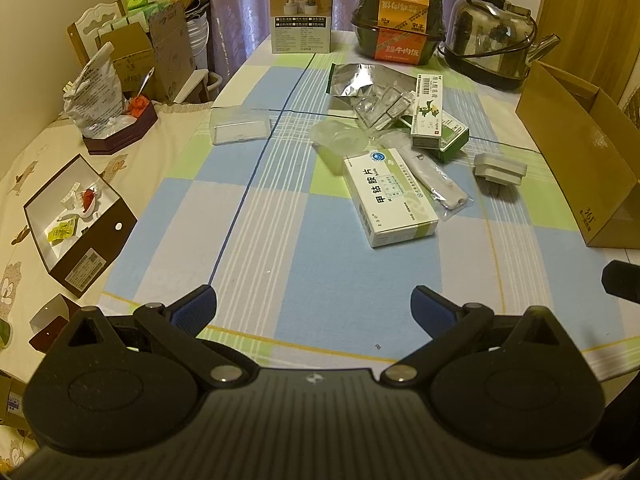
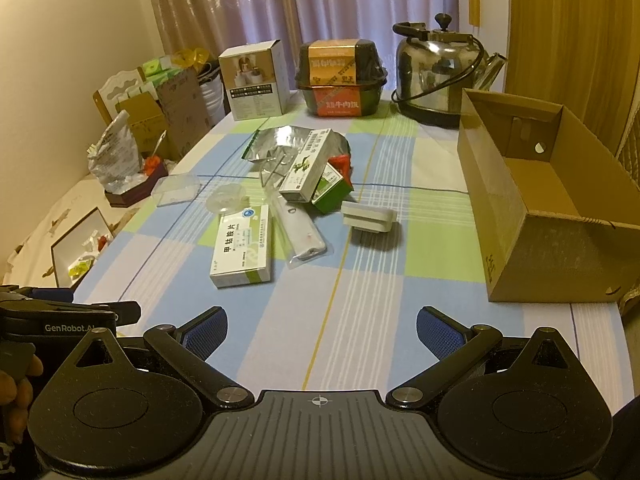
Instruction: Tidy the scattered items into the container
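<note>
Hovering low over the checked tablecloth (image 1: 280, 240), the left gripper (image 1: 314, 308) is holding its blue-padded fingers (image 1: 196, 308) wide apart, gripping nothing. The right gripper (image 2: 322, 330) is likewise spreading its fingers (image 2: 438, 334) over bare cloth. Ahead of both, a white medicine box (image 1: 390, 198) is lying beside a bagged white tube (image 1: 434, 178), a green carton (image 2: 330, 188) and a grey block (image 2: 370, 218). The cardboard box (image 2: 544, 216) is sitting beyond the right finger, open-topped.
</note>
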Motion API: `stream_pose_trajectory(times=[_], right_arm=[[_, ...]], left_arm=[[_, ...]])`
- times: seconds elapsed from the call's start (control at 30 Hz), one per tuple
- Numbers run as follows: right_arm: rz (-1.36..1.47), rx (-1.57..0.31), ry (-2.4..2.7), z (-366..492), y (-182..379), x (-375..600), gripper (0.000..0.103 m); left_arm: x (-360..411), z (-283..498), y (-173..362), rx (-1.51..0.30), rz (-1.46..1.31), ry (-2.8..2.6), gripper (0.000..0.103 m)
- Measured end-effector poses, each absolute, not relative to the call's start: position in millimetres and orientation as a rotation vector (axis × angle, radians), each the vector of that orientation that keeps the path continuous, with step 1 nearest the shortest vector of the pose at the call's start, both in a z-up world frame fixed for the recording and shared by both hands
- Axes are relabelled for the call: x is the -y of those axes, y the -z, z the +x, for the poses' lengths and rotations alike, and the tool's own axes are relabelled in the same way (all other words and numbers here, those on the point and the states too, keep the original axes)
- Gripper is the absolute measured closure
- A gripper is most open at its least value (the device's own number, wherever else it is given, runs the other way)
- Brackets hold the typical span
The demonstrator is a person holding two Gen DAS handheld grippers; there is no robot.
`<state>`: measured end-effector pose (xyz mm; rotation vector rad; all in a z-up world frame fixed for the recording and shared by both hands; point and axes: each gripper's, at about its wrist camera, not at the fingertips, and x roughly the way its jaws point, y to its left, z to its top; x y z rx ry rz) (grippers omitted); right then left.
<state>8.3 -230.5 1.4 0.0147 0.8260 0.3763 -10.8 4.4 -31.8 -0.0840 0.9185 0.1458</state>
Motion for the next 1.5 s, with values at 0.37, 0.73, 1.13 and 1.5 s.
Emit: stream_pose_trajectory(times=[0.37, 0.73, 1.13, 1.5], right_arm=[[0.017, -0.838, -0.374, 10, 1, 232, 0.0], [0.034, -0.84, -0.35, 20, 1, 240, 0.0], [0.076, -0.857, -0.319, 78, 10, 243, 0.0], [0.132, -0.844, -0.243, 158, 48, 233, 0.0]], left_arm=[[-6, -12, 34, -0.92, -0.087, -0.15, 0.001], [-6, -10, 33, -0.932, -0.08, -0.153, 0.001], [0, 23, 30, -0.931, -0.106, -0.132, 0.001], [-6, 82, 44, -0.928, -0.135, -0.131, 0.001]])
